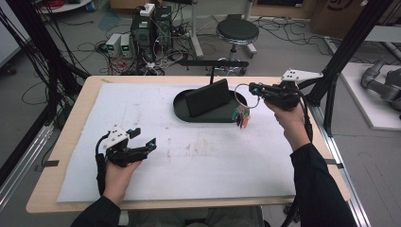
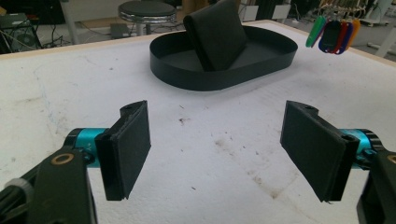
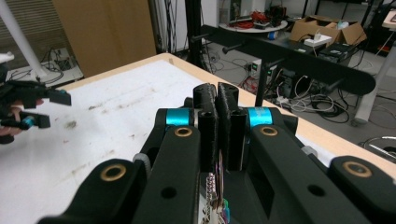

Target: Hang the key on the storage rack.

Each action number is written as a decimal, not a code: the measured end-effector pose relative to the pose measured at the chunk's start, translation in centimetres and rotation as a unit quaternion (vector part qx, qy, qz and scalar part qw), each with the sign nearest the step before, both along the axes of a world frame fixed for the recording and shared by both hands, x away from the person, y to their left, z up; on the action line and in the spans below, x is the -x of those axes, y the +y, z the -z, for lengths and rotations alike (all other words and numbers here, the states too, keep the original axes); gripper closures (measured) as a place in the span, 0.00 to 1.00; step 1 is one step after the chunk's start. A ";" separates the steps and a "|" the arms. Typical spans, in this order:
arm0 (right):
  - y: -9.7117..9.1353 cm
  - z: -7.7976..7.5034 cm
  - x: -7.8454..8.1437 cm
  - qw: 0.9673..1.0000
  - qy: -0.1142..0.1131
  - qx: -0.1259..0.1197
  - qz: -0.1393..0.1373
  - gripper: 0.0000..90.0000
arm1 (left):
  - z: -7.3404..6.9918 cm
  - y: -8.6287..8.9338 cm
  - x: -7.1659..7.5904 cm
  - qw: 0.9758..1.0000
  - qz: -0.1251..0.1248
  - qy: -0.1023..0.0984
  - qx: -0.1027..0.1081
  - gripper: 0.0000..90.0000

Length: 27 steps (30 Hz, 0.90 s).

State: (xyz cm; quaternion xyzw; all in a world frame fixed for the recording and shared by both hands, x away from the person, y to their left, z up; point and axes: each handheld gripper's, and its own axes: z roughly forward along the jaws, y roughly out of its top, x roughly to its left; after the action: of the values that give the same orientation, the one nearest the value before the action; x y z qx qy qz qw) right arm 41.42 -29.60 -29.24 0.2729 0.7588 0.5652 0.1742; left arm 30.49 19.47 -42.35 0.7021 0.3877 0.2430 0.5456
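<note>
At the left of the high view, your left gripper (image 1: pixel 144 138) rests low over the white mat (image 1: pixel 189 161), its jaws spread wide with nothing between them; the left gripper view shows the two black pads (image 2: pixel 133 144) well apart above a scuffed, brown-stained patch of the mat. The mat covers most of a pale wooden table (image 1: pixel 71 123), whose bare edge frames it on all sides.

Toward the middle, at the far side of the mat, sits a black oval tray (image 1: pixel 182 106) with a black wallet-like case (image 1: pixel 208 97) propped tilted inside it.

To the right, your right gripper (image 1: pixel 253 88) is lifted above the tray's right end, jaws pressed together on a metal key ring (image 1: pixel 243 94); a bunch of coloured key tags (image 1: pixel 242 118) dangles from it, hanging just beside the tray's right rim. The right gripper view shows the jaws closed, with chain and tags below them.

Behind the table, the room is grey-floored and cluttered: computer towers (image 1: pixel 151 26) amid tangled cables, a round black stool (image 1: pixel 237 30), black frame posts and cardboard boxes (image 3: pixel 327 30).
</note>
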 end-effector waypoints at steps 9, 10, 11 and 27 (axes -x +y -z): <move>0.7 -0.9 -1.5 1.000 -0.005 -0.002 0.007 0.98 | 0.1 0.1 -0.1 1.000 0.003 0.000 0.002 0.27; 0.8 -1.0 -1.6 1.000 -0.006 -0.002 0.008 0.98 | 0.1 0.1 -0.1 1.000 0.002 0.000 0.003 0.27; 0.9 -1.0 -1.8 1.000 -0.006 -0.002 0.009 0.98 | 0.0 0.1 0.0 1.000 0.001 0.000 0.002 0.27; 1.6 -0.9 -4.5 0.999 0.000 -0.014 0.042 0.98 | 0.1 0.5 0.1 1.000 0.000 -0.002 0.003 0.27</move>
State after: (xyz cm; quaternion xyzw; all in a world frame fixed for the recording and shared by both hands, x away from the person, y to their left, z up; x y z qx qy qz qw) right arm 45.94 -28.04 -28.33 0.3069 0.7387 0.5677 0.1945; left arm 30.39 19.94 -42.48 0.6999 0.3876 0.2430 0.5484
